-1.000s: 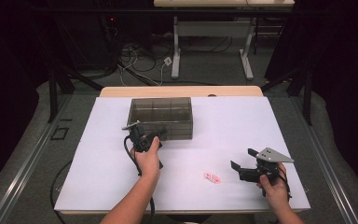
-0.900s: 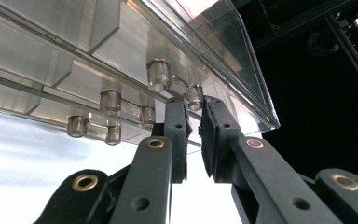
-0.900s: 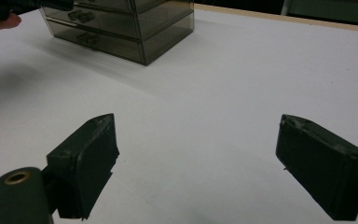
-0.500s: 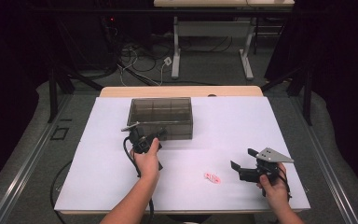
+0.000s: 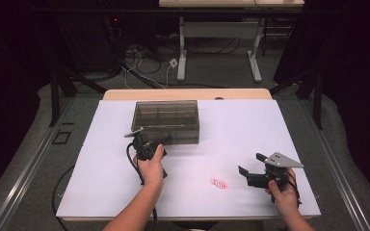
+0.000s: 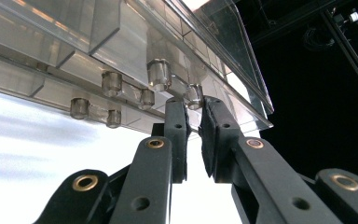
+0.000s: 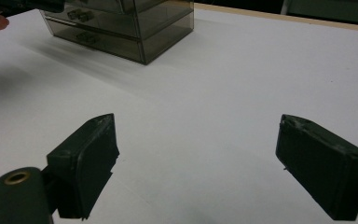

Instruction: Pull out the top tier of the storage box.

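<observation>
Drawer pull is the step in hand, as I judge it: my left gripper (image 5: pixel 165 139) has its jaws nearly together, pinched on a small clear round knob (image 6: pixel 195 95) at the front of a smoky see-through plastic drawer box (image 5: pixel 166 120). In the left gripper view the black pads sit on either side of that knob, w/ other clear knobs in a row beside it. The box stands on the far-left part of the table, just past my left hand.

My right gripper (image 5: pixel 251 168) hangs w/ jaws wide apart, nothing between them, low over the near-right part of the surface. A small pink-and-white patterned item (image 5: pixel 219 183) lies on the sheet just left of it; too small to tell what it is.

Next move, my guess: keep the pinch firm and draw straight back toward me so the drawer slides out and the knob doesn't slip; the light box may drag along.

Surface: white sheet over a pale wood table (image 5: pixel 188 94), matte, otherwise bare. Room: dark, black curtains at the sides, grey floor w/ loose cables, a white-legged desk (image 5: pixel 217 36) beyond.
</observation>
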Tool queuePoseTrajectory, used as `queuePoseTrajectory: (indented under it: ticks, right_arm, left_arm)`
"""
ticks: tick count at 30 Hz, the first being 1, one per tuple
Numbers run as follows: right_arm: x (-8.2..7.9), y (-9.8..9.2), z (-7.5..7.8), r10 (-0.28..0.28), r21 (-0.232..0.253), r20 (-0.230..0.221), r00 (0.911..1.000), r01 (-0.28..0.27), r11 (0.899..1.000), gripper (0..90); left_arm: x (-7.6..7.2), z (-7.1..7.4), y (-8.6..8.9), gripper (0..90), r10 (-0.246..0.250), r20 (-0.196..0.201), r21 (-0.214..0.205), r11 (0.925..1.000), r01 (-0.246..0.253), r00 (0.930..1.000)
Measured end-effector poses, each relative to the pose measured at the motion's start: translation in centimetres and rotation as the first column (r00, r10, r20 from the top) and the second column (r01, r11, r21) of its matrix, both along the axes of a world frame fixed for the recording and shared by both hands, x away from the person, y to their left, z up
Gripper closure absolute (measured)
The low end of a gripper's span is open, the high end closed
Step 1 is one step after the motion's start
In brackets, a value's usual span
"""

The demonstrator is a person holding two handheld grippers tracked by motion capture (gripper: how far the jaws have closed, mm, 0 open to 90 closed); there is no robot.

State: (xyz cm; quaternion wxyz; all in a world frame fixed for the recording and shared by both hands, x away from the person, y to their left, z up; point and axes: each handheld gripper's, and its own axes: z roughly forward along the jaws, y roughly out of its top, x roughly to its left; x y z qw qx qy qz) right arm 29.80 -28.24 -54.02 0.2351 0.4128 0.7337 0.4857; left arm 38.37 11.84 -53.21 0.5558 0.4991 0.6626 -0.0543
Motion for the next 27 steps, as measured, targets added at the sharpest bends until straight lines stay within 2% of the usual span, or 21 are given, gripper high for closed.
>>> queuePoseTrajectory:
  ticks: [9,10,11,14,20,27]
  right_arm:
    - [0.0,0.1,-0.1,-0.002,0.007,0.003,1.0,0.002,1.0,12.3]
    - [0.0,0.1,-0.1,-0.004,0.006,0.002,1.0,0.004,1.0,12.3]
    - [0.0,0.1,-0.1,-0.003,0.009,0.001,1.0,0.003,1.0,12.2]
    - [0.0,0.2,-0.1,-0.001,0.01,-0.006,1.0,0.001,1.0,12.3]
    - [0.0,0.2,-0.1,-0.003,0.006,-0.003,1.0,0.003,1.0,12.2]
    - [0.1,0.2,-0.1,-0.004,0.009,-0.001,1.0,0.004,1.0,12.3]
  left_arm:
    - [-0.6,0.1,0.3,81.5,-0.011,-0.002,-0.01,0.9999,0.011,0.9999]
    - [-0.6,0.1,0.4,82.9,-0.008,-0.003,-0.004,1.0,0.008,1.0]
    - [-0.7,0.1,0.4,89.3,-0.006,-0.003,-0.014,0.9999,0.006,1.0]
    - [-0.8,-0.1,0.6,88.8,-0.007,-0.015,-0.015,0.9999,0.006,0.9999]
    - [-0.9,-0.3,0.8,88.8,0.004,-0.01,-0.014,0.9999,-0.004,0.9999]
    - [-1.2,-0.1,1.1,87.4,-0.006,-0.009,-0.01,0.9999,0.006,0.9999]
